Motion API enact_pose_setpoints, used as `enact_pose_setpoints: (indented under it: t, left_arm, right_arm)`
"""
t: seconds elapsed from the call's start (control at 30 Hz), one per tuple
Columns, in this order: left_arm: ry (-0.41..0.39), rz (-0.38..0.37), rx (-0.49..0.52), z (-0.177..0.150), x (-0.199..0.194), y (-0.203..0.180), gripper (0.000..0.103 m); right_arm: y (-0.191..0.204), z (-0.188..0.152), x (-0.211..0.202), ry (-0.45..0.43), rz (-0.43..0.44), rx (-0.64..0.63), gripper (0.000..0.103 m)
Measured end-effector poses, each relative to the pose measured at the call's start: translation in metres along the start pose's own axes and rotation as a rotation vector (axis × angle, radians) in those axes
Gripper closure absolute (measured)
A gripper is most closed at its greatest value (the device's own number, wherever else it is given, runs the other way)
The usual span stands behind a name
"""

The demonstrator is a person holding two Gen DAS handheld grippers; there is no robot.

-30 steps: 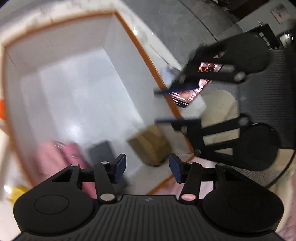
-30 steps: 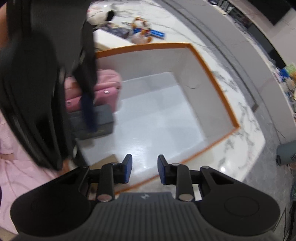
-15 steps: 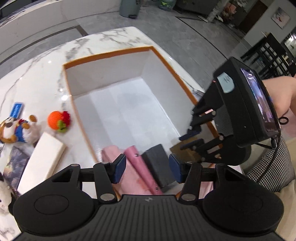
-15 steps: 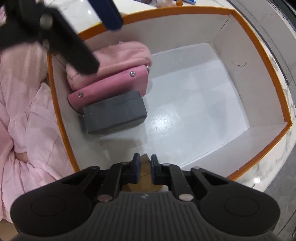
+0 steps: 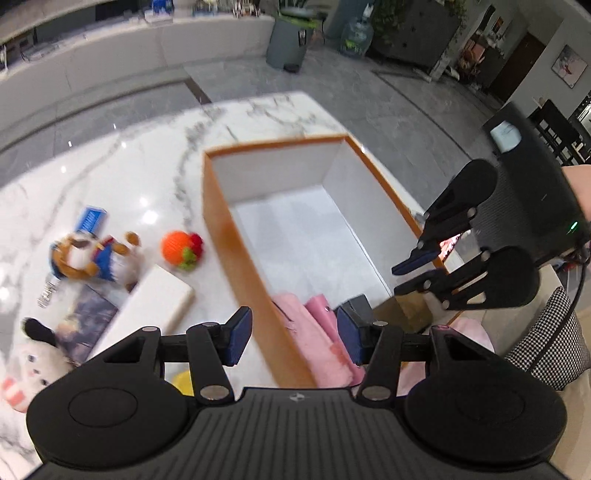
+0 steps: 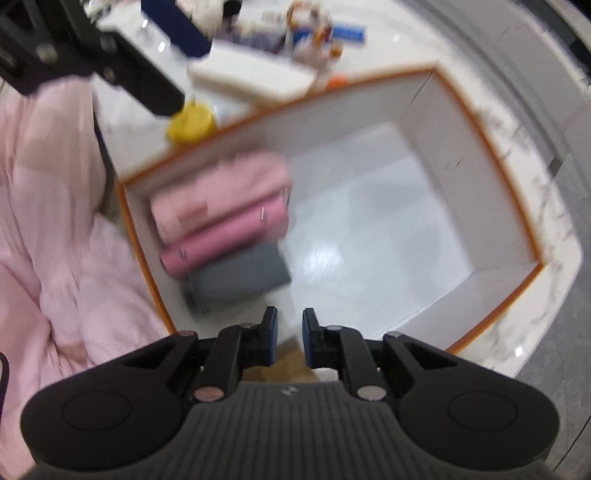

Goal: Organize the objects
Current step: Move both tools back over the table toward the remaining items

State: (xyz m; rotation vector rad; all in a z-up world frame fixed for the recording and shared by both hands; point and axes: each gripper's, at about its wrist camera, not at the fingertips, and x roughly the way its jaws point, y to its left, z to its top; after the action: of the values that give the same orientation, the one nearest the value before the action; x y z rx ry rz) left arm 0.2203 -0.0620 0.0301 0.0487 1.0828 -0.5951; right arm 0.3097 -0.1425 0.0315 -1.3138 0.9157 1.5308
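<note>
Left wrist view: I am holding my left hand-held gripper (image 5: 291, 334) spread and empty above the orange-rimmed box (image 5: 236, 254), while plush toys (image 5: 94, 254), an orange ball (image 5: 181, 249) and a white case (image 5: 155, 306) are still waiting on the tabletop (image 5: 122, 166).

Right wrist view: my right hand-held gripper (image 6: 290, 339) is nearly pressed together, gripping nothing I can see, over the pink pouches (image 6: 221, 199) and grey block (image 6: 240, 277) already packed.

Grey tiled floor (image 5: 388, 99), grey bin (image 5: 287, 44), dark cabinet (image 5: 410, 29).
</note>
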Motion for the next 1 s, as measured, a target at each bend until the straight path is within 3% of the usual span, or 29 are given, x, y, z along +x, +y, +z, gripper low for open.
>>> enact_pose_setpoints:
  t: [0.2, 0.4, 0.5, 0.63, 0.73, 0.77, 0.87, 1.0]
  left_arm:
    - [-0.097, 0.072, 0.065, -0.015, -0.045, 0.02, 0.043]
    - [-0.106, 0.141, 0.089, -0.033, -0.061, 0.054, 0.043]
    - [-0.09, 0.154, 0.089, -0.039, -0.052, 0.074, 0.043]
    - [-0.038, 0.195, 0.179, -0.043, -0.023, 0.096, 0.044]
    - [0.009, 0.21, 0.2, -0.042, 0.0, 0.115, 0.045]
    - [0.023, 0.207, 0.217, -0.041, 0.008, 0.12, 0.045]
    - [0.066, 0.223, 0.283, -0.04, 0.031, 0.135, 0.045]
    - [0.118, 0.233, 0.296, -0.034, 0.06, 0.154, 0.043]
  right_arm:
    - [0.007, 0.033, -0.044, -0.183, -0.073, 0.037, 0.088]
    - [0.03, 0.071, -0.044, -0.284, -0.097, -0.011, 0.087]
    - [0.041, 0.092, -0.029, -0.297, -0.094, -0.052, 0.087]
    - [0.041, 0.126, -0.003, -0.285, -0.074, -0.052, 0.087]
    - [0.041, 0.149, 0.019, -0.278, -0.061, -0.06, 0.074]
    - [0.041, 0.156, 0.027, -0.278, -0.061, -0.074, 0.066]
    - [0.041, 0.172, 0.048, -0.26, -0.056, -0.12, 0.063]
    - [0.04, 0.188, 0.071, -0.228, -0.053, -0.187, 0.056]
